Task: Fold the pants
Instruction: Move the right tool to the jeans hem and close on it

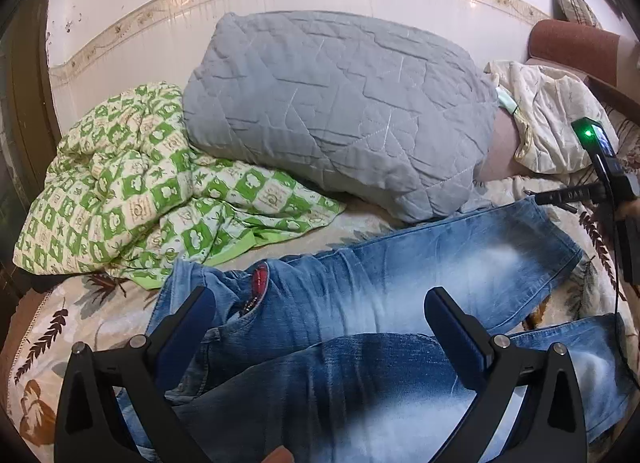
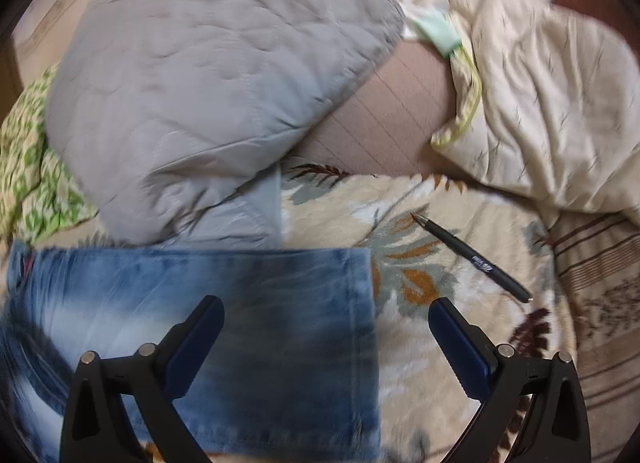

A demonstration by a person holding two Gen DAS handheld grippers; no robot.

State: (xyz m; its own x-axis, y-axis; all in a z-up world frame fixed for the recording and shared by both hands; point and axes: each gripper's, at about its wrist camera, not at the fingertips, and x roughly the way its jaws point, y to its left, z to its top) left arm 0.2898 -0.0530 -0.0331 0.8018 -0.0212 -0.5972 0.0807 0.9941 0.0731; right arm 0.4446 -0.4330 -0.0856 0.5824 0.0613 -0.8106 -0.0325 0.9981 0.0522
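Faded blue jeans lie spread on a floral blanket, waist at the left, two legs running right. My left gripper is open and empty, hovering over the upper thighs of the jeans. In the right wrist view my right gripper is open and empty above the hem end of a jeans leg, whose cuff edge lies between the fingers. The right gripper's body shows at the right edge of the left wrist view, near the far leg's cuff.
A grey quilted pillow and a green checked quilt lie behind the jeans against the tiled wall. A cream blanket is bunched at the back right. A black pen lies on the floral blanket right of the cuff.
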